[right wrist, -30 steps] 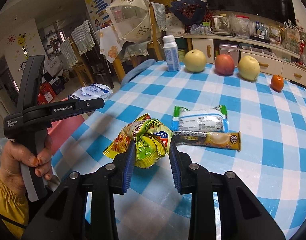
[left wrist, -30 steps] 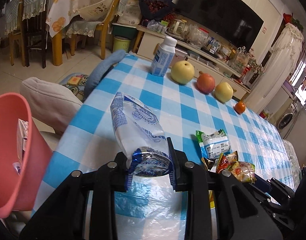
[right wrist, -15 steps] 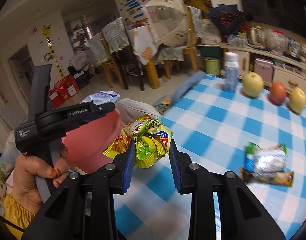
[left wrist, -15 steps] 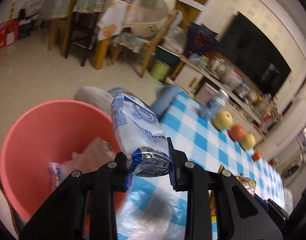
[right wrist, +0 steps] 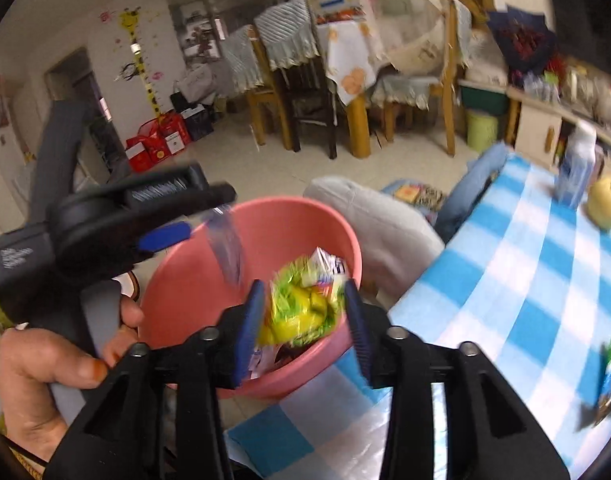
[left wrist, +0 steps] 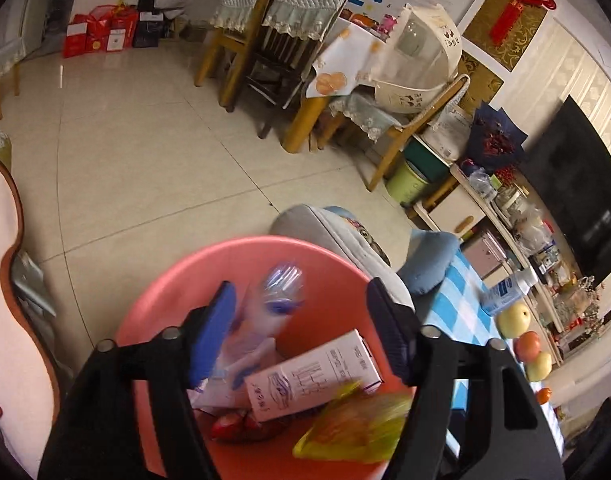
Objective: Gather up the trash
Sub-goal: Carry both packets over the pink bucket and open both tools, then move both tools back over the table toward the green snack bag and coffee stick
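Observation:
A pink bin [left wrist: 225,264] stands beside the blue-checked table [right wrist: 525,280], with a white carton [left wrist: 313,372] and other wrappers in it. My left gripper [left wrist: 301,320] hangs over the bin, its jaws opening wide. The blue-and-white bag [left wrist: 273,308] drops blurred between them, free of the pads. My right gripper [right wrist: 305,320] is over the bin's near rim with its jaws opening. The yellow-green snack wrapper [right wrist: 301,308] sits blurred between its pads, which no longer press it. In the right wrist view a hand holds the left gripper [right wrist: 209,214], and the bag [right wrist: 225,248] falls below it.
A grey cushion [right wrist: 377,224] and a blue cushion [left wrist: 429,264] lie behind the bin. On the table stand a milk bottle [right wrist: 577,172] and a pear [right wrist: 605,200], with more wrappers [right wrist: 609,368] at the right edge. Dining chairs [left wrist: 273,40] stand across the tiled floor.
Both grippers swung from the table to above the pink bin. The left one let go of the blue-and-white bag, and the right one released the yellow-green wrapper.

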The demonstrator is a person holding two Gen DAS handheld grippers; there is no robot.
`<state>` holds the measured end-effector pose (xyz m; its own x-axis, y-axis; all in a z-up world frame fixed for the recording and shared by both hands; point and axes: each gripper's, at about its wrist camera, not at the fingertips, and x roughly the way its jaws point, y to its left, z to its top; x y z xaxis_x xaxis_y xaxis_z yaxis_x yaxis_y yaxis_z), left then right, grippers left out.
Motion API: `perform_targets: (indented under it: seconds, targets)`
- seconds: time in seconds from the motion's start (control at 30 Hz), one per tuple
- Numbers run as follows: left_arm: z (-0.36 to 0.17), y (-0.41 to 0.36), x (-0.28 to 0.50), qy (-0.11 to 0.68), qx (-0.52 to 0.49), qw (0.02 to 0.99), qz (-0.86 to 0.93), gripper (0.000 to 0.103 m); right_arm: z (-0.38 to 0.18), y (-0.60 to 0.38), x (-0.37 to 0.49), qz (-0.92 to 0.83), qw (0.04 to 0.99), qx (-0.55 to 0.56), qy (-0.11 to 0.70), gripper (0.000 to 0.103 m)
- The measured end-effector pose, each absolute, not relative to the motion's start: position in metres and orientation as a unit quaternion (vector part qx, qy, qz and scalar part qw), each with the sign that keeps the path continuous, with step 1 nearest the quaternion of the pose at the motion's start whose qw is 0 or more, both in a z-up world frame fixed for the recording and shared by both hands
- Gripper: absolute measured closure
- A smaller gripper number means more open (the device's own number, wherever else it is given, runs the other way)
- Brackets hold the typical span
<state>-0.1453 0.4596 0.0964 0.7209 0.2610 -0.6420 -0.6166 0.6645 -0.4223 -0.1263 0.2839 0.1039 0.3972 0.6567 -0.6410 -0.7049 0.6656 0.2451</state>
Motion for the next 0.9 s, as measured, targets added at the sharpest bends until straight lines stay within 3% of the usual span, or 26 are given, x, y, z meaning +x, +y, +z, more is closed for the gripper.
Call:
perform_targets:
  seconds: [0.1, 0.2, 0.3, 0.53, 0.9]
  targets:
    - [0.098, 0.462, -0.151, 0.259, -0.319, 0.872, 0.266, 0.024, 0.104, 0.269, -0.13, 0.394, 0.844, -0.007, 0.365, 0.035]
    - [0.102, 0.455, -0.152, 0.24, -0.302, 0.883, 0.268, 0.02, 0.107, 0.25, -0.132, 0.374, 0.856, -0.005, 0.358, 0.034]
    - [0.108, 0.443, -0.153, 0.215, -0.273, 0.9, 0.262, 0.015, 0.111, 0.231, -0.133, 0.357, 0.864, -0.001, 0.355, 0.025]
    - [0.119, 0.4, -0.135, 0.203, -0.201, 0.933, 0.219, 0.015, 0.111, 0.195, -0.149, 0.329, 0.879, -0.03, 0.344, 0.019]
    - [0.127, 0.355, -0.12, 0.208, -0.17, 0.946, 0.183, 0.015, 0.104, 0.15, -0.165, 0.301, 0.893, -0.051, 0.331, 0.015]
